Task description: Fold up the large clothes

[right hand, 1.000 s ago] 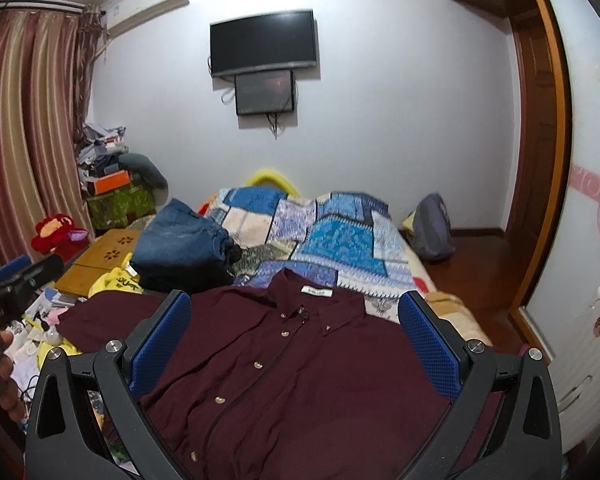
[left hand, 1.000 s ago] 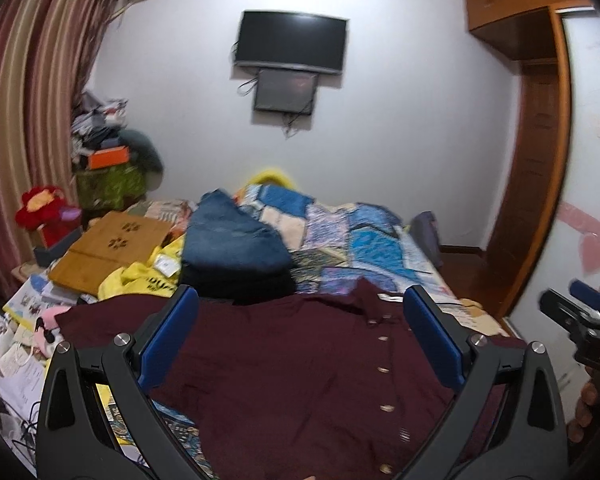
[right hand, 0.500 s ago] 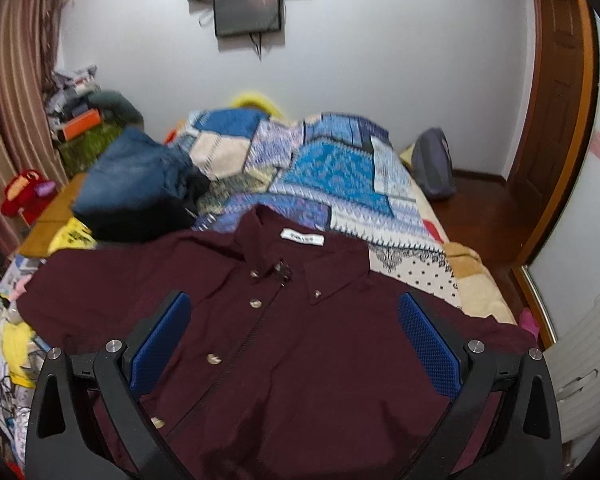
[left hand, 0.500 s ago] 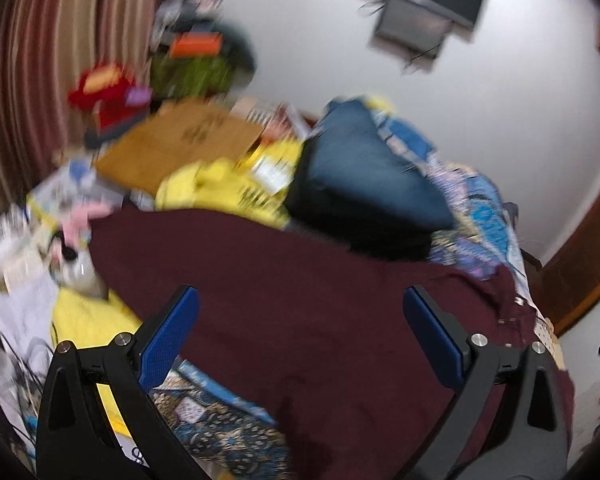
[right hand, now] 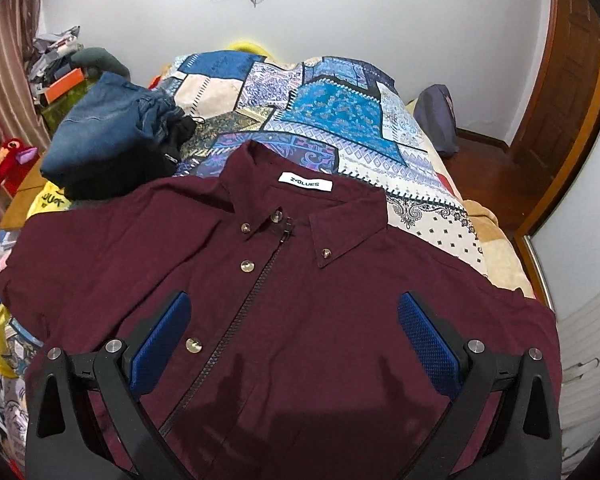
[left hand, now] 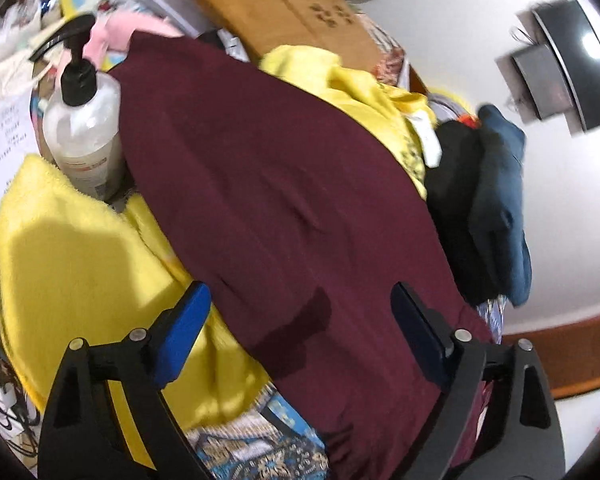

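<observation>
- Since a second ago, your left gripper [left hand: 300, 312] has swung away from the far wall and tipped down over the shirt's sleeve side; the view has rolled, so the wall screen [left hand: 568, 60] now sits at the right edge.
- Your right gripper [right hand: 294, 320] has also tipped down: a second ago it saw the wall and the ceiling edge, now mostly the shirt front.
- The left fingers [left hand: 184, 320] have just been closing a little but stand wide and released; maroon cloth lies below the gap, and neither pad presses on it.
- The right fingers [right hand: 428, 336] stand wide apart and released, grasping nothing, with the shirt's chest spread beneath them.
- The maroon shirt [right hand: 300, 280] lies front up on the bed [right hand: 332, 112], collar towards the far wall, zip running slantwise down from the collar, white neck label [right hand: 305, 181] showing.
- In the left view the maroon shirt [left hand: 280, 200] lies over a yellow cloth [left hand: 80, 260] at the bed's edge.
- A pump bottle [left hand: 82, 128] stands upright just beside the sleeve's edge, behind the yellow cloth.
- Folded jeans [right hand: 104, 136] sit on the bed just beyond the shirt's shoulder, on top of something black.
- A bag [right hand: 438, 118] rests on the floor beside the bed, near the wooden door [right hand: 564, 100].
</observation>
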